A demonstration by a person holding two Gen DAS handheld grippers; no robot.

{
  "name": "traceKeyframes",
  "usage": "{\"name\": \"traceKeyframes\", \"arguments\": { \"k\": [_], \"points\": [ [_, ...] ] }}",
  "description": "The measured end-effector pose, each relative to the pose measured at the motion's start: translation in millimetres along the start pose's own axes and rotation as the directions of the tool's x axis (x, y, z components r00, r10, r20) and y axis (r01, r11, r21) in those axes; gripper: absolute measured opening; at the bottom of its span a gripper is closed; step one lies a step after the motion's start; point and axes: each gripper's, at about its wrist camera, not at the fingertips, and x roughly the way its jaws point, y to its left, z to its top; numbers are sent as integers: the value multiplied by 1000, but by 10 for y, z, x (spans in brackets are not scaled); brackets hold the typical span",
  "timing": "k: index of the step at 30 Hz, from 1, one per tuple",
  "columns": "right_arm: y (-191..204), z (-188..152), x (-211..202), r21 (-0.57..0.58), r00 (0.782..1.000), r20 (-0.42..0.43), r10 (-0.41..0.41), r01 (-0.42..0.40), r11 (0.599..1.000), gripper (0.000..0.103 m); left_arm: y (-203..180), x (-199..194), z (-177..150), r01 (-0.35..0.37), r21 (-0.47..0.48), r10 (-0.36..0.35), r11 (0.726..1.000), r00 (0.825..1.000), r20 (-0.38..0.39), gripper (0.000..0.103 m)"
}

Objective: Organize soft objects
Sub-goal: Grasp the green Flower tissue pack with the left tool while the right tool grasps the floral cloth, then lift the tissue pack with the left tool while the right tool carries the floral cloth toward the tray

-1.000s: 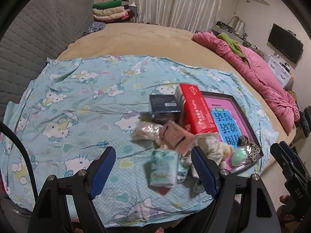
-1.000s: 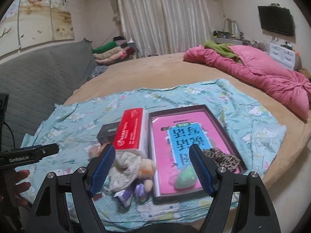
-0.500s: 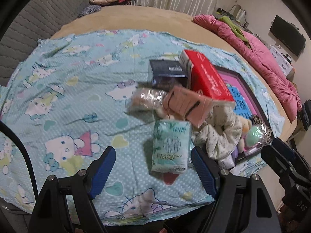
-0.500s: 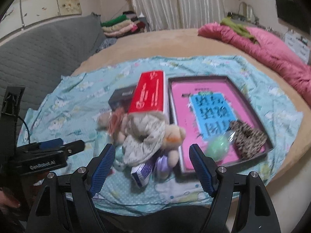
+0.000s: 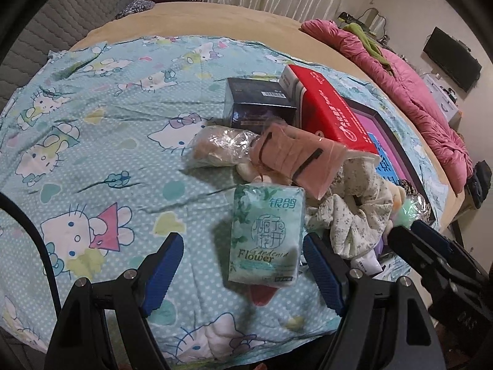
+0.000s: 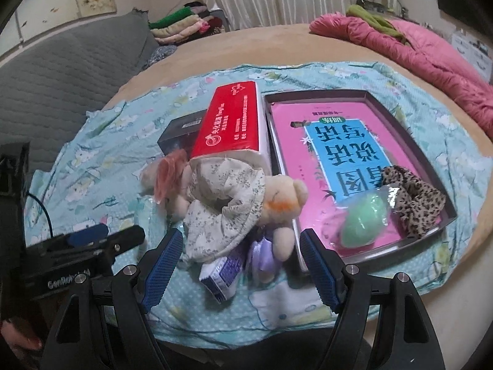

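Note:
A pile of soft things lies on the Hello Kitty sheet. A green tissue pack lies between the open fingers of my left gripper. Behind it are a pink pack and a bagged plush. My right gripper is open just in front of a plush doll in a floral dress, a small purple-and-white box and a lilac item. The dark tray holds a pink book, a green sponge and a leopard scrunchie.
A red tissue box and a dark box stand behind the pile. A pink quilt lies at the far right of the bed. Folded clothes and a grey headboard are at the back left.
Both grippers have moved down and forward toward the pile. The tissue pack now sits between the left fingers, and the plush doll sits closer to the right fingers. Both stay open.

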Motion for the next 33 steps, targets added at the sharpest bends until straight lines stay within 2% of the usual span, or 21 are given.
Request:
{"name": "traceKeyframes", "arguments": {
  "k": [2, 4, 7, 11, 15, 19, 26, 28, 30, 33],
  "points": [
    [-4, 13, 81, 25, 1000, -19, 21, -21, 999, 75, 7, 11, -2, 8, 0, -8, 1000, 1000, 0, 79],
    [0, 12, 138, 38, 999, -32, 27, -26, 999, 64, 17, 25, -1, 12, -1, -12, 1000, 1000, -1, 79],
    [17, 12, 227, 46, 998, -48, 38, -36, 998, 53, 34, 59, 1, 19, -6, -19, 1000, 1000, -2, 79],
    [46, 53, 303, 64, 997, -42, 61, -58, 996, 47, 44, 98, 13, 31, -7, -31, 999, 1000, -2, 79],
    [64, 58, 406, 60, 994, -63, 89, -85, 995, 21, 38, 118, 28, 48, -3, -48, 999, 999, 6, 79],
    [69, 63, 428, 29, 989, -64, 136, -135, 990, 10, 44, 179, 23, 66, -10, -66, 998, 998, -5, 79],
    [38, 76, 345, -27, 989, -14, 150, -150, 988, 6, 104, 297, 24, 93, -51, -94, 994, 995, -24, 79],
    [61, 85, 320, -60, 991, -3, 135, -135, 989, 6, 137, 316, 16, 125, -66, -127, 990, 992, -20, 68],
    [53, 89, 290, -68, 991, 12, 132, -130, 989, 6, 151, 341, 14, 173, -72, -175, 982, 984, -26, 49],
    [62, 101, 217, -105, 994, 43, 105, -100, 989, 6, 114, 316, 11, 165, -41, -166, 985, 986, -13, 45]
  ]
}}
